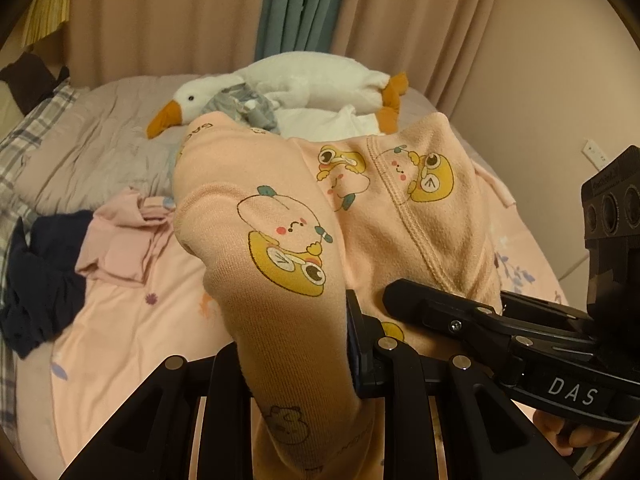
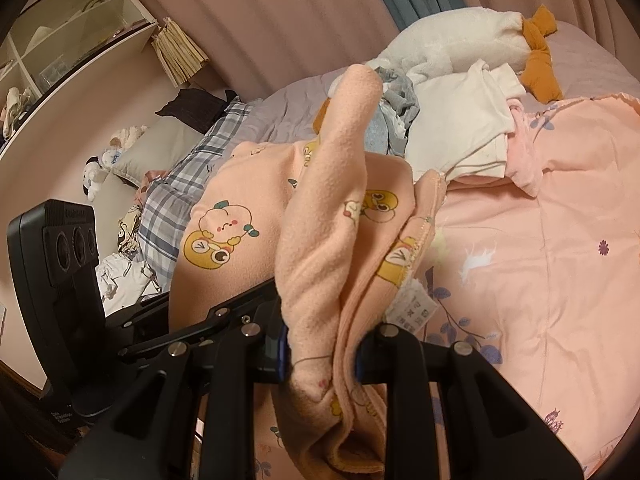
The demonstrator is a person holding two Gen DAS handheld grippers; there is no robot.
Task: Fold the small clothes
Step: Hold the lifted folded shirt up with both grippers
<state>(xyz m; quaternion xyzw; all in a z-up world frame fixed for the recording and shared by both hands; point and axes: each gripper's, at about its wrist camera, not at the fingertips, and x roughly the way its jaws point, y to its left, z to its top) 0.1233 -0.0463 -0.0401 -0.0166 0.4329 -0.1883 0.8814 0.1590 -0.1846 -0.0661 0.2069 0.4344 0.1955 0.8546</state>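
A peach fleece garment (image 1: 280, 216) printed with cartoon ducks hangs bunched above the bed. My left gripper (image 1: 296, 360) is shut on one thick fold of it, and the cloth hides its left finger. In the right wrist view the same garment (image 2: 320, 216) drapes with a care label showing, and my right gripper (image 2: 320, 354) is shut on a gathered edge between its blue pads (image 2: 282, 352). The two grippers are close together. The right gripper (image 1: 400, 296) reaches in from the right, and the left gripper (image 2: 240, 312) lies at lower left.
The pink floral bed sheet (image 2: 540, 240) lies below. A white plush goose (image 1: 296, 80), a white garment (image 2: 460, 128) and a grey one (image 1: 248, 108) sit at the far side. Pink (image 1: 120, 240) and navy (image 1: 44, 276) clothes are piled left. Plaid bedding (image 2: 188, 176), curtains and a shelf surround the bed.
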